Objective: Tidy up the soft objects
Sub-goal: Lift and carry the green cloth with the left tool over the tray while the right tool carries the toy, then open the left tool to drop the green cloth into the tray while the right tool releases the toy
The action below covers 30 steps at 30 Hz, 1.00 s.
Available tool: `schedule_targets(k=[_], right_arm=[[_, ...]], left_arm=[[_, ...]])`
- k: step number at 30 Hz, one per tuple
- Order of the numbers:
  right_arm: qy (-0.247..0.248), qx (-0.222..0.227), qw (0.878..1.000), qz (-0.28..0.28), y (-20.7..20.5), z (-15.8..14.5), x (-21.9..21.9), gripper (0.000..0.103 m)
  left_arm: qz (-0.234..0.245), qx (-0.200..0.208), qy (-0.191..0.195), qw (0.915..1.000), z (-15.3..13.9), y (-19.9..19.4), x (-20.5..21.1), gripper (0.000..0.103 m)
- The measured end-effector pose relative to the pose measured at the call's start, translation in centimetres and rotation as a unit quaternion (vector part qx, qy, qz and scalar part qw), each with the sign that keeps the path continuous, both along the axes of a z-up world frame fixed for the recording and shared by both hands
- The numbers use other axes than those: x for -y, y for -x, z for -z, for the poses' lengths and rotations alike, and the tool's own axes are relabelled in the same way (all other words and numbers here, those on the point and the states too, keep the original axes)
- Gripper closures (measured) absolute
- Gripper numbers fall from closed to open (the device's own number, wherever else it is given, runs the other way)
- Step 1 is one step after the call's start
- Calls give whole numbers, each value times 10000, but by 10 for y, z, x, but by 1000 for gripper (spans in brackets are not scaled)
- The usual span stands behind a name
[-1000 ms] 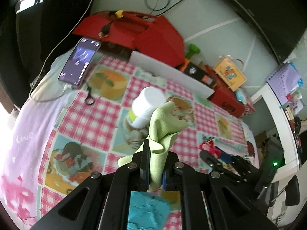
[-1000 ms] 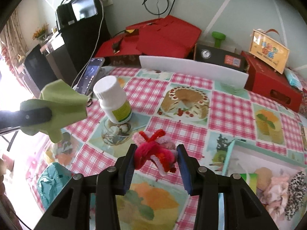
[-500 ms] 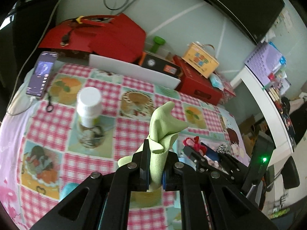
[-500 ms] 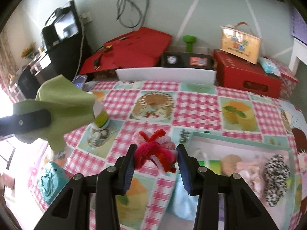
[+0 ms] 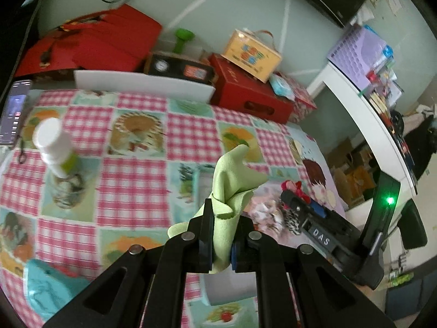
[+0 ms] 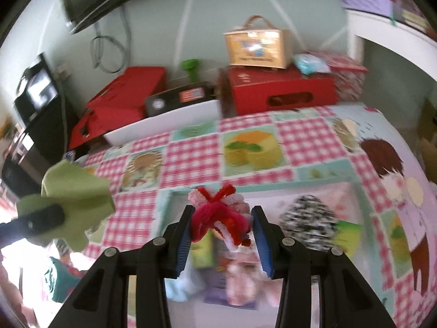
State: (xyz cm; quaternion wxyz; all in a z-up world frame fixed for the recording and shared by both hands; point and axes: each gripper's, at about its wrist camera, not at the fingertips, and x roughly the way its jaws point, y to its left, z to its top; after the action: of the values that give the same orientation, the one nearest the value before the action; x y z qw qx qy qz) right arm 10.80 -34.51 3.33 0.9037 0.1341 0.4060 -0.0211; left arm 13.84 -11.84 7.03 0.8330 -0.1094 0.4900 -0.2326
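Left wrist view: the left claw (image 5: 222, 242) is pinched tight on one light-green soft cloth (image 5: 232, 188), held above the pink checked tablecloth surface (image 5: 131, 188); one white plastic bottle (image 5: 56, 150) stands at left.

Right wrist view: the right claw (image 6: 222, 235) grips one red-and-pink fuzzy pipe-cleaner bundle (image 6: 221, 216) over one pale tray (image 6: 363, 213) holding one black-and-white spotted scrunchie (image 6: 308, 221).
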Motion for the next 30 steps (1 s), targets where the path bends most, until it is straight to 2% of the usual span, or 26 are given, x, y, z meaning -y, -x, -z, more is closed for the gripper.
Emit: schedule_targets(k=[6, 13, 23, 30], right_arm=[[35, -175, 9991, 383, 7, 7, 34, 58], [14, -302, 9984, 487, 13, 12, 50, 58], [97, -686, 9971, 304, 10, 29, 44, 56], [189, -933, 9953, 174, 6, 41, 36, 56]], left_arm=[[291, -269, 33, 9992, 21, 3, 43, 94], [338, -462, -92, 9983, 44, 3, 71, 94], [344, -936, -387, 9943, 94, 5, 79, 94], [391, -1021, -533, 9926, 105, 8, 83, 94]])
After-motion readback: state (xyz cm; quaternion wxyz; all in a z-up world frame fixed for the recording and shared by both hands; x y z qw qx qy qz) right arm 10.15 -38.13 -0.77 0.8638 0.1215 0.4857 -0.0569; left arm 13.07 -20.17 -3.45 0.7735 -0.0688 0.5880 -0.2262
